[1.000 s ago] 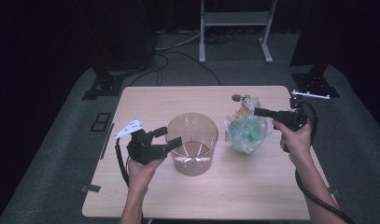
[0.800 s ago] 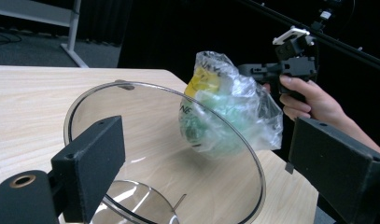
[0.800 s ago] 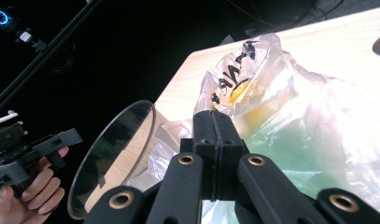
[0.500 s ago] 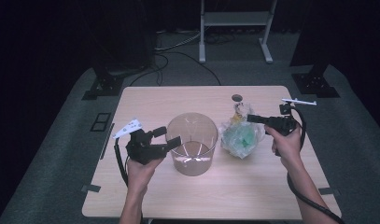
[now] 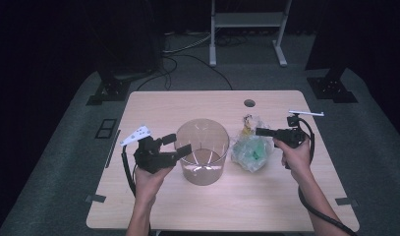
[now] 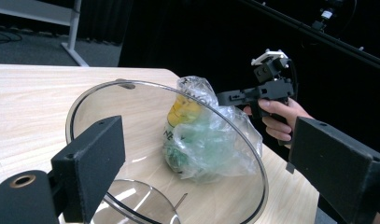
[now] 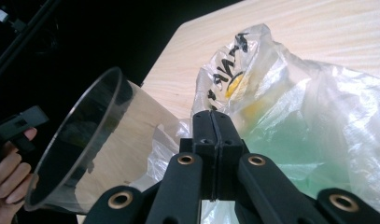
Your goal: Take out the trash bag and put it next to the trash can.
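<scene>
From the high view I have the left tongs [image 5: 175, 145] at the left side of the clear plastic tub [image 5: 202, 150], which stands upright near the middle of the worktop [image 5: 153, 105], a little toward the near edge. Those tongs stand wide, and in the left gripper view their two black pads sit either side of the tub's near rim without pressing on it, so nothing is held there. My right tongs [image 5: 259, 131] come in from the right edge side, pointing across toward the tub, with their tips over the crumpled plastic bag [image 5: 250, 152]. The right gripper view shows their jaws pressed flat together; I can see no fold of the bag caught between them, so I take them as closed on nothing, resting just above or against the film, and I cannot tell which. The bag lies on the worktop just to the right of the tub, close enough that from the left gripper view I see it through the tub's wall; whether they touch I cannot tell. It is clear film with black lettering, with something yellow at its far end and something green in its lower part. Toward the far edge of the worktop, beyond the bag, there is a small round hole [image 5: 249, 103] in the surface.
</scene>
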Tool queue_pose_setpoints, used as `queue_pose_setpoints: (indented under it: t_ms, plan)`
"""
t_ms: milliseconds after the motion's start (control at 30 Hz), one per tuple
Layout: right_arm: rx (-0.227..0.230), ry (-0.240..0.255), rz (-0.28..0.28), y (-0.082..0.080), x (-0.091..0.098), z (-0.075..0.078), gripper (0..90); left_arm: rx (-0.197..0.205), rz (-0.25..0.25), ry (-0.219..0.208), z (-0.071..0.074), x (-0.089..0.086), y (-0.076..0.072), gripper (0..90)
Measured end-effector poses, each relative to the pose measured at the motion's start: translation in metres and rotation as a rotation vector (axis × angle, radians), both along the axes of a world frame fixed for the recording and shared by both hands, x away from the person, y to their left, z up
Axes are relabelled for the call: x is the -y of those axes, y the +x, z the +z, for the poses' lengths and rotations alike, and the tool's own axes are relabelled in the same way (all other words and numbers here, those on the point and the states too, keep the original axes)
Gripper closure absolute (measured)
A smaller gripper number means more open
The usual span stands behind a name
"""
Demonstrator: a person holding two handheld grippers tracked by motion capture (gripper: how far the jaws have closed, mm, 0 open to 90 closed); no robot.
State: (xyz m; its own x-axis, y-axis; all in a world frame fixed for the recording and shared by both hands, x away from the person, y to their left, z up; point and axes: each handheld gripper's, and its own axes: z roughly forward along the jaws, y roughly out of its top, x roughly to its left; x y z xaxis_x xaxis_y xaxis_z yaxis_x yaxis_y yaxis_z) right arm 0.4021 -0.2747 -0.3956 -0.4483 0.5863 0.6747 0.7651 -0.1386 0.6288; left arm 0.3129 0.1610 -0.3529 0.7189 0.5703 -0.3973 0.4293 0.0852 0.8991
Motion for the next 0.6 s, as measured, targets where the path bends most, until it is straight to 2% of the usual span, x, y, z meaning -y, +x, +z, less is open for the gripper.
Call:
queue_pose_setpoints:
  t_ms: [267, 367, 433, 600]
  plan:
    - [-0.013, -0.017, 0.013, 0.001, -0.005, -0.009, 88.6, -0.002, 0.003, -0.002, 0.0, -0.001, 0.001, 9.3]
    - [-0.006, -0.025, 0.015, 0.0, -0.004, -0.008, 79.2, -0.004, 0.003, -0.001, -0.001, -0.001, 0.001, 9.3]
    - [0.003, -0.012, 0.016, -0.002, -0.002, -0.007, 74.5, -0.004, 0.004, 0.003, -0.001, -0.001, 0.001, 9.3]
    - [0.05, -0.033, -0.015, -0.009, 0.005, 0.001, 62.7, -0.002, 0.002, 0.007, -0.001, 0.001, 0.0, 9.3]
